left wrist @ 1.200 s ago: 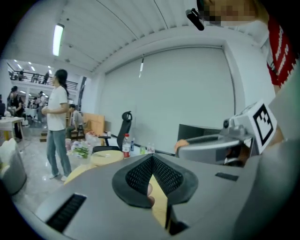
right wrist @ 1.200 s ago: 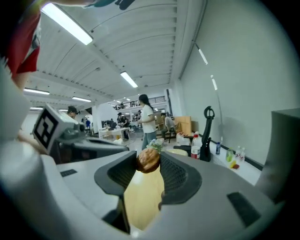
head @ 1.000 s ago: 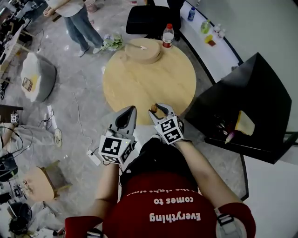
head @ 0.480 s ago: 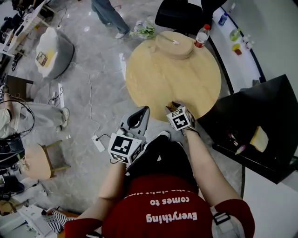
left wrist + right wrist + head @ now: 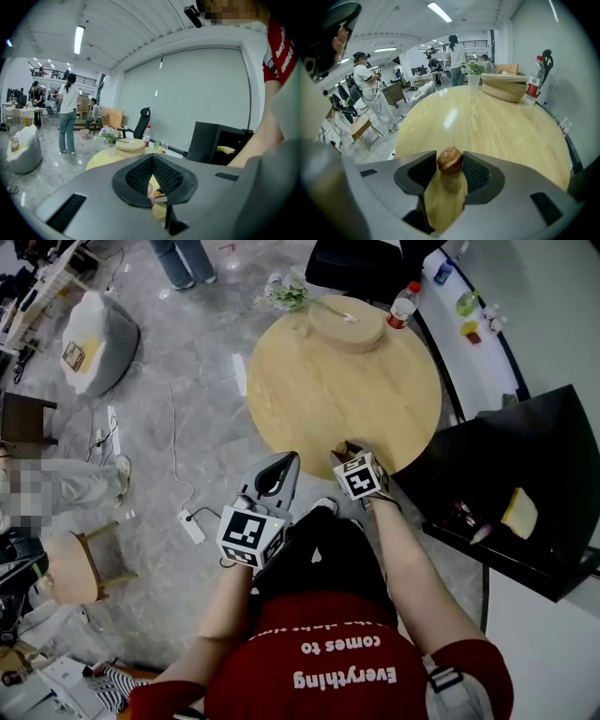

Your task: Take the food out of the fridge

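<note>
- Left tool is pinched closed with nothing in it, hanging by the near edge of the desk in front of the person's knees.
- Right tool, just beside it, is clamped on a little brown bun. There's a pad on each side, and the bun pokes out right at the tips.
- So the bun is out of the fridge, over the near rim of the round wooden desk. Can't tell if it's touching the wood.
- Off to the right, the small black fridge stands open. There's a yellow wedge of food on its shelf and a purplish thing near it.
- Far side of the desk has a shallow wooden bowl with a red-capped water bottle just beside it. A bunch of flowers sits by the rim.
</note>
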The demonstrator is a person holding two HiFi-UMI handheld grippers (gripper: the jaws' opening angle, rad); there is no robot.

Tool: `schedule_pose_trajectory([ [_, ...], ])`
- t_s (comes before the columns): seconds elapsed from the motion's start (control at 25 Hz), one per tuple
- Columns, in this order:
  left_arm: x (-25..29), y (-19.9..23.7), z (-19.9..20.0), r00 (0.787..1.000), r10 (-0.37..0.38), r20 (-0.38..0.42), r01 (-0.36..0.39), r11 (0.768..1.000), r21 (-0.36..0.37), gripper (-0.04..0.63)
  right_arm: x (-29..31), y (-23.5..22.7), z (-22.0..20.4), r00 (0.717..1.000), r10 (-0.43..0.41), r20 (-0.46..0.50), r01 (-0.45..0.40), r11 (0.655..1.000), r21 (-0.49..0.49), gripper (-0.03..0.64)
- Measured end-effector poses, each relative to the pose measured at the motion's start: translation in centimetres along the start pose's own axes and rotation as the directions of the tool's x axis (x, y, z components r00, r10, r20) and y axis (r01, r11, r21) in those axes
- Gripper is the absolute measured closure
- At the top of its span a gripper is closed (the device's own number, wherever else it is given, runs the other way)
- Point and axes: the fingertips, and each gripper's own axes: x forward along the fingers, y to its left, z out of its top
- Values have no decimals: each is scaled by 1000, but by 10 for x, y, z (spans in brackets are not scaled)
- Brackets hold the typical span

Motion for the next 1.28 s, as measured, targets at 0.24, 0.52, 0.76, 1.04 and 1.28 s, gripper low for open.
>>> schedule_pose_trajectory([
  [0.24, 1, -2, -5, 1000, -8, 2, 8, 1000, -1, 592, -15, -1, 6, 997, -34, 66, 30, 998, 64, 454],
  [0.52, 8, -12, -2, 1000, -29, 10, 29, 1000, 1, 592, -108, -1, 31, 934, -125, 335, -26, 910, 413, 607],
  [0.76, 16, -25, -5, 999, -39, -24, 40, 998, 42, 592, -158, 31, 47, 925, -150, 348, -25, 892, 451, 607],
  [1.04, 19, -44, 6, 998, -53, -23, 54, 997, 62, 592, -204, 40, 68, 897, -144, 419, -37, 918, 394, 607],
  [1.28, 26, -75, 23, 995, -87, -47, 96, 963, 251, 592, -236, 29, 55, 864, -168, 475, -47, 912, 408, 607],
])
